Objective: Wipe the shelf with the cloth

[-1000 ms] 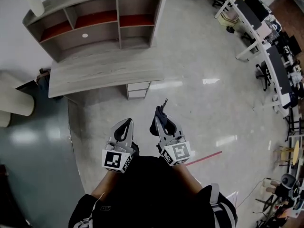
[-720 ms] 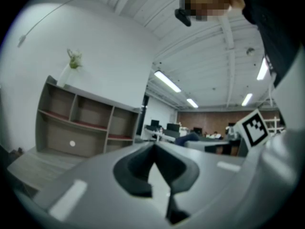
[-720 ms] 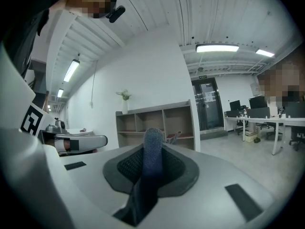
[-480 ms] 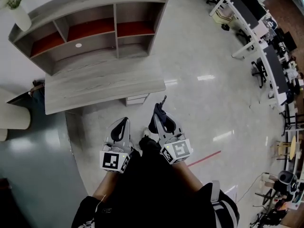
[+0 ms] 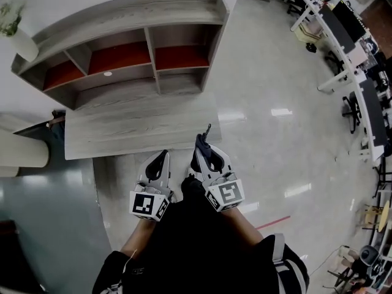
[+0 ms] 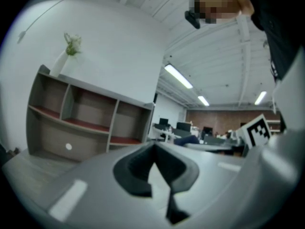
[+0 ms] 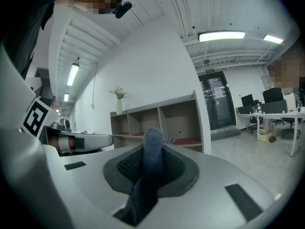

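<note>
A grey wooden shelf [image 5: 122,17] with red-lined compartments stands on a grey desk [image 5: 141,124] ahead of me. My right gripper [image 5: 204,141] is shut on a dark blue cloth [image 5: 198,158], just short of the desk's front edge. In the right gripper view the cloth [image 7: 152,151] sticks up between the jaws, with the shelf [image 7: 157,120] beyond. To its left my left gripper [image 5: 163,156] is shut and holds nothing. In the left gripper view the shelf [image 6: 81,123] lies ahead of the closed left gripper [image 6: 153,149].
A white vase with a plant [image 5: 15,32] stands on the shelf's left top. A small white disc [image 5: 108,73] lies in the lower compartment. Office desks and chairs [image 5: 361,60] line the right. A pale cylinder [image 5: 24,152] lies at left; a red floor line [image 5: 272,222] at right.
The desk and shelf have come closer and now sit just ahead of both grippers. The grippers keep their pose, the right still shut on the cloth.
</note>
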The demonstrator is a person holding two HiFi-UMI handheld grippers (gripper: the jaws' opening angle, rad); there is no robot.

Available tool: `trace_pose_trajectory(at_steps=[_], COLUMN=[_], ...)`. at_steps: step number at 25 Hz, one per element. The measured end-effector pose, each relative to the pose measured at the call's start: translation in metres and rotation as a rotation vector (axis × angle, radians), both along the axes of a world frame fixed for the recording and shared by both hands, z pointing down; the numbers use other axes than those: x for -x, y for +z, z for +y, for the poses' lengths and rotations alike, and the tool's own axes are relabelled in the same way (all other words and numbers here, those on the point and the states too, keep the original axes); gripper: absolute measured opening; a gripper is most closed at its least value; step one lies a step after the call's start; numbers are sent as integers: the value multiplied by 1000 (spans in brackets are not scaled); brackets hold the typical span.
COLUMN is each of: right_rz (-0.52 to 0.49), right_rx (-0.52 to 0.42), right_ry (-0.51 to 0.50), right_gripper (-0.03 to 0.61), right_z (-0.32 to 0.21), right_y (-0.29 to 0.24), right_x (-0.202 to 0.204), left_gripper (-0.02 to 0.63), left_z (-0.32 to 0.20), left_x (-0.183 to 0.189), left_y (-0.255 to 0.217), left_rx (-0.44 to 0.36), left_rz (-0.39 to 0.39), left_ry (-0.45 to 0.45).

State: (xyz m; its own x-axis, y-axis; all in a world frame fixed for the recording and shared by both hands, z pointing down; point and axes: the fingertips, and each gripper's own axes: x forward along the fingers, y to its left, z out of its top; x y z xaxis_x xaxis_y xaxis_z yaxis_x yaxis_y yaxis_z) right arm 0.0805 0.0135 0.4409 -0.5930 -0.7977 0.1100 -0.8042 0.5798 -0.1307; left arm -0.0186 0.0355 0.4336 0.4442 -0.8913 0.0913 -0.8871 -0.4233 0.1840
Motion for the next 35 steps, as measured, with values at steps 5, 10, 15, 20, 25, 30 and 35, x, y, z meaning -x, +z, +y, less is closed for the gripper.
trace_pose_trajectory(at_steps=[5, 10, 15, 20, 25, 30, 35], right_rz=[10, -17, -9, 4, 24, 38, 50], right_rx=[-1, 12, 29, 22, 27, 60, 100], right_ry=[-41, -40, -13, 53, 123, 187, 232], right_gripper=[54, 55, 54, 55, 55, 55, 55], right_z=[-55, -94, -134, -173, -215, -258, -295], right_y=[1, 0, 9, 7, 17, 36, 59], right_x=[-7, -8, -5, 2, 8, 6, 5], left_gripper=[3, 5, 5, 5, 5, 5, 5], left_z=[-46, -76, -112, -150, -192, -223, -248], left_x=[-13, -9, 2, 14, 23, 33, 44], left_y=[-14, -11, -9, -9, -17, -20, -11], left_rx=[-19, 0, -5, -9, -50, -60, -32], left_rz=[-13, -32, -28, -26, -26, -21, -4], left_ry=[-28, -61, -55, 8, 70, 87, 88])
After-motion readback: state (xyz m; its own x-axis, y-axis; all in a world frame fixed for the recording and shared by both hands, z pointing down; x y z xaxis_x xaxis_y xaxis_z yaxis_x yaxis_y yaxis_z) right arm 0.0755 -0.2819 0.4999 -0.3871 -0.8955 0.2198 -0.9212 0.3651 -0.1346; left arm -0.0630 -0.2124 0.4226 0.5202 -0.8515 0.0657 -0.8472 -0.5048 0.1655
